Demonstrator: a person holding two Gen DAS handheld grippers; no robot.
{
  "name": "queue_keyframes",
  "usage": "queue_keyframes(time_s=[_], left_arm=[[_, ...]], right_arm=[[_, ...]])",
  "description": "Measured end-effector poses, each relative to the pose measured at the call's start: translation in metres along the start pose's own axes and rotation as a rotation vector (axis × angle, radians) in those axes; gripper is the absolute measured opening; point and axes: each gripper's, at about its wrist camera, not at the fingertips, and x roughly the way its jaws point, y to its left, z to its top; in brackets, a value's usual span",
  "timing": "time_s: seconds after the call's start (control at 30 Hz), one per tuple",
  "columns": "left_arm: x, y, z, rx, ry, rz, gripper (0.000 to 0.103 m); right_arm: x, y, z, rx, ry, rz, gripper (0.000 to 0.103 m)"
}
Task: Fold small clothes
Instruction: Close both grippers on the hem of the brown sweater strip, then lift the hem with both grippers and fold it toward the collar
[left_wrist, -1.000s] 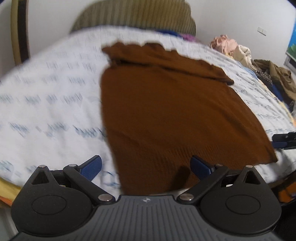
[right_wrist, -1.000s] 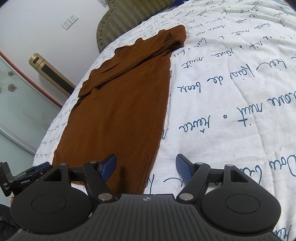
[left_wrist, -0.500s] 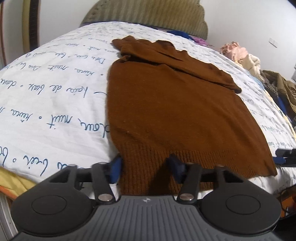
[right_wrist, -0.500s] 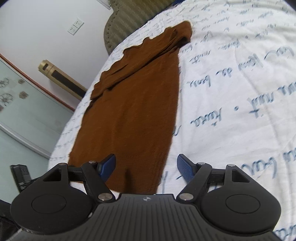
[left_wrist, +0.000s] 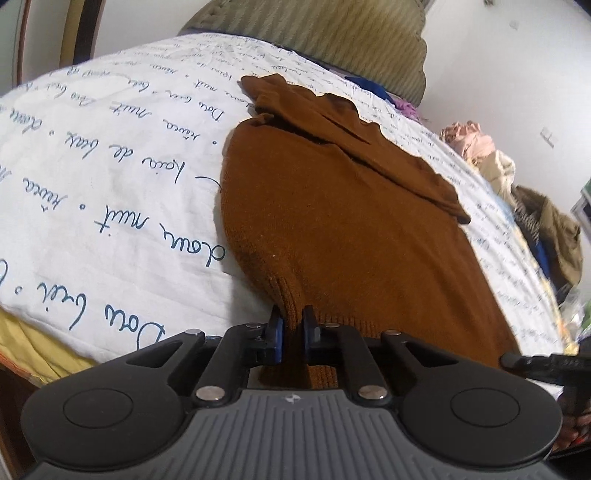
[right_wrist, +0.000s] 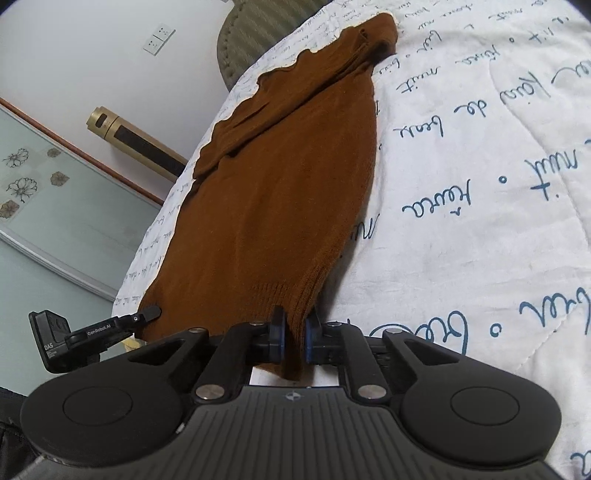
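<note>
We've got the brown knit sweater (left_wrist: 354, 229) flat on the bed w/ the script-print quilt (left_wrist: 110, 192), hem at the near edge. Left gripper (left_wrist: 291, 330) jaws clenched on hem's left corner; right gripper (right_wrist: 293, 339) jaws clenched on the right corner.

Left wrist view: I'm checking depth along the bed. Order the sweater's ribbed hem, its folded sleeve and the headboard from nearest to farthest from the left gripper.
1. Ribbed hem: pinched in the left gripper, bottom centre.
2. Folded sleeve: lying across the sweater's far end, centre-right.
3. Headboard: beyond the bed, top centre.
</note>
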Motion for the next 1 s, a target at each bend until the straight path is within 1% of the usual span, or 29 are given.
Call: queue_keyframes(time_s=[0.13, 0.23, 0.43, 0.6, 0.7, 0.8, 0.9, 1.0], left_arm=[[-0.004, 0.004, 0.006, -0.046, -0.006, -0.057, 0.009], [-0.007, 0.0, 0.014, -0.034, -0.02, -0.061, 0.009], [-0.007, -0.003, 0.023, -0.049, -0.017, -0.094, 0.008], [-0.008, -0.004, 0.041, -0.086, -0.022, -0.148, 0.008], [0.0, -0.006, 0.065, -0.105, -0.038, -0.163, 0.008], [0.013, -0.014, 0.094, -0.091, -0.078, -0.148, 0.008], [0.037, -0.018, 0.125, -0.101, -0.089, -0.144, 0.008], [0.067, -0.018, 0.155, -0.145, -0.085, -0.138, 0.008]], right_arm=[[-0.002, 0.003, 0.005, 0.011, -0.005, 0.03, 0.014], [-0.004, 0.004, 0.011, 0.032, -0.014, 0.074, 0.014], [-0.007, 0.013, 0.02, 0.017, -0.026, 0.069, 0.013], [-0.011, 0.025, 0.036, 0.002, -0.067, 0.099, 0.013], [-0.011, 0.033, 0.058, -0.021, -0.112, 0.111, 0.012], [-0.009, 0.035, 0.089, -0.021, -0.179, 0.121, 0.012], [-0.003, 0.027, 0.121, -0.002, -0.253, 0.127, 0.012], [0.014, 0.014, 0.156, 0.045, -0.307, 0.129, 0.012]])
